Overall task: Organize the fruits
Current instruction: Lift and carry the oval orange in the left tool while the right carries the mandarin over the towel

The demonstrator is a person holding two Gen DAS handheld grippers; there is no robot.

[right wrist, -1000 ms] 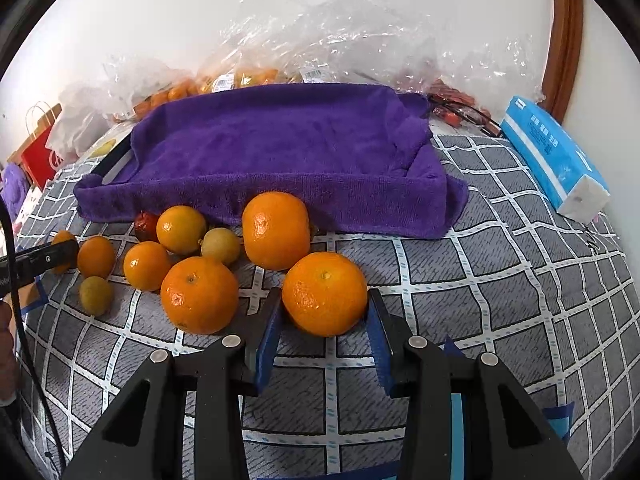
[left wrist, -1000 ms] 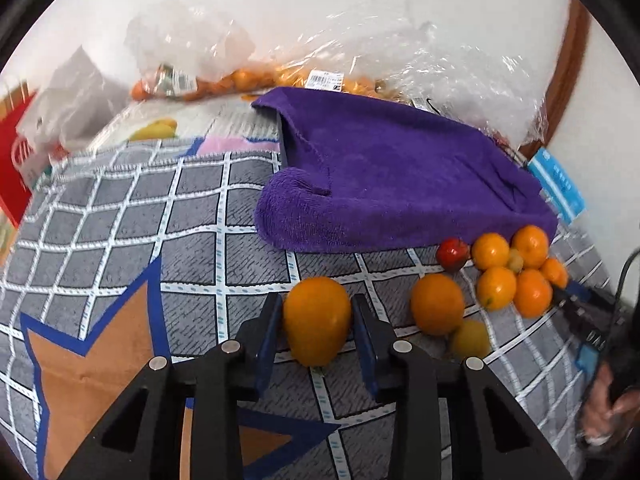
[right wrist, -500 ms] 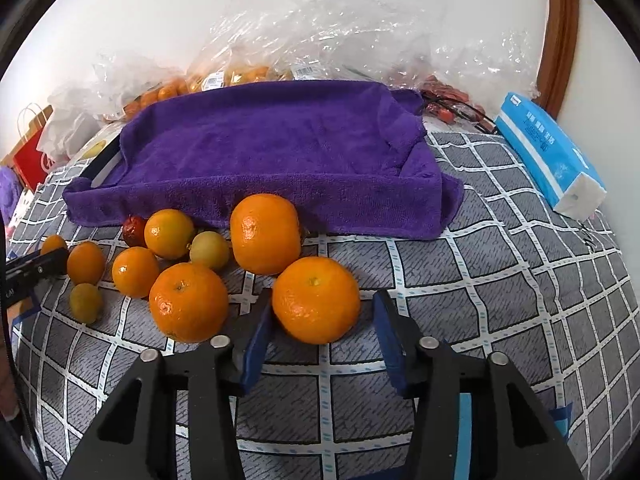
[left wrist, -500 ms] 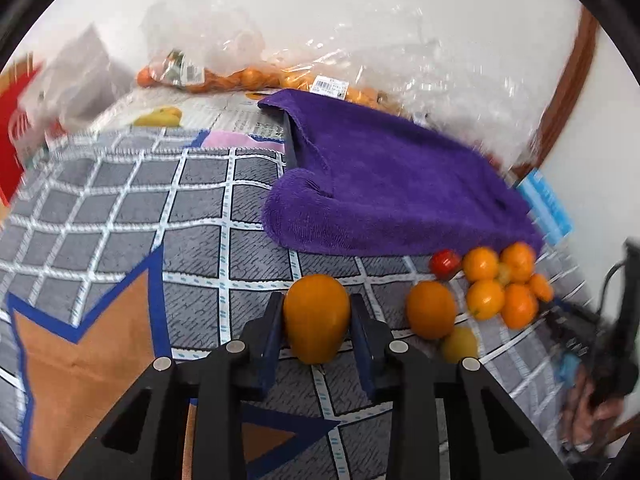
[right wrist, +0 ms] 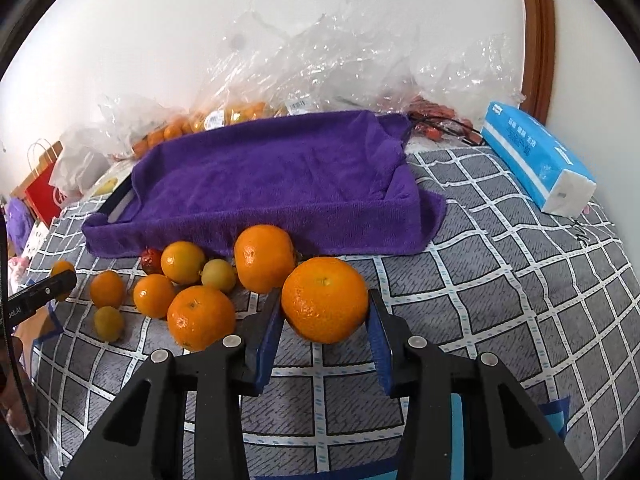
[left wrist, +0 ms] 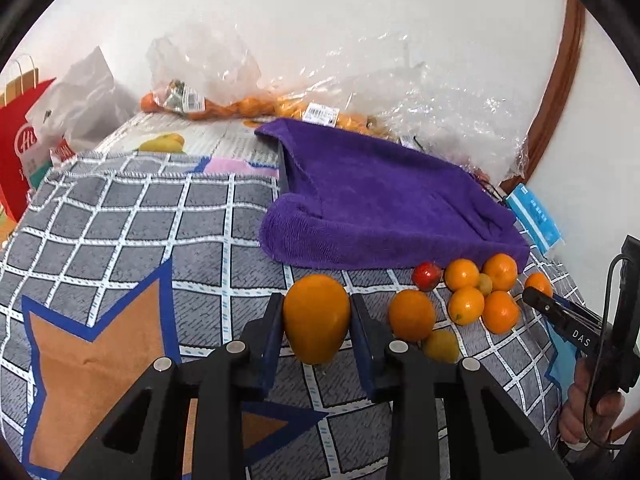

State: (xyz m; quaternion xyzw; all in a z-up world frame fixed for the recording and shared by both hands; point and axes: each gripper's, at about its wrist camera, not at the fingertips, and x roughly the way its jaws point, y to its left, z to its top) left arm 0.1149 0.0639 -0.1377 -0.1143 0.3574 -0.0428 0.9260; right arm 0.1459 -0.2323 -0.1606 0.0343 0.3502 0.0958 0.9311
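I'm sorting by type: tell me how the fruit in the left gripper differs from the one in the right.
The left gripper's fruit is smooth and egg-shaped, tapering downward; the right gripper's orange is round and dimpled with a stem scar. The left is yellower, the right deeper orange. Both are clamped between blue pads.

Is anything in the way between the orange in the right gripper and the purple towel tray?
Mostly no. The orange sits in the right gripper, and the checked cloth straight ahead to the towel-lined tray is bare. Another big orange lies just to the left, beside that path.
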